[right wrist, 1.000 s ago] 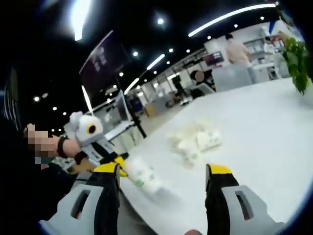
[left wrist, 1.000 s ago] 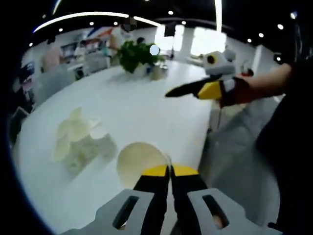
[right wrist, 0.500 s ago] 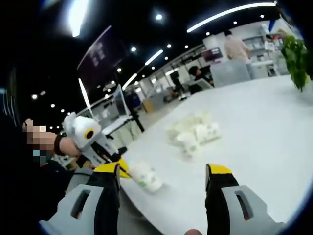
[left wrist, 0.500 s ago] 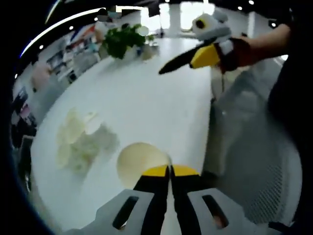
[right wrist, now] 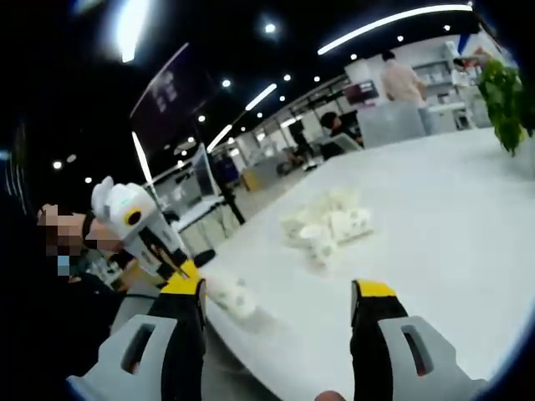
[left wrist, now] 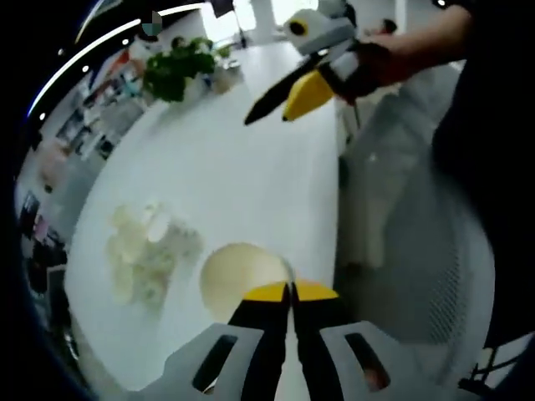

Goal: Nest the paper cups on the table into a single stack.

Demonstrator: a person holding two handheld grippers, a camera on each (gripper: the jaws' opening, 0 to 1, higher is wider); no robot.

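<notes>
Clearly the left claw is clamped on the rim of one paper cup, its two yellow tips pinched together with the cup wall between them; the cup's open mouth faces back toward the camera, so its long axis runs away from the claw, base pointing out over the white surface. In the right gripper view the same cup shows lying sideways, low over the near edge of the surface, mouth toward the left claw and base pointing into the surface. The right claw stands wide open, holding nothing. To nest well, I judge the held cup should be turned until its axis lines up with a receiving cup's axis, base first into that mouth, and pushed straight rather than at a slant, since a thin rim grip may let it pivot. Farther off, a loose cluster of cups lies tumbled on the surface, well apart from the held one; their individual directions are too blurred to tell. At the far end stands a green plant.
</notes>
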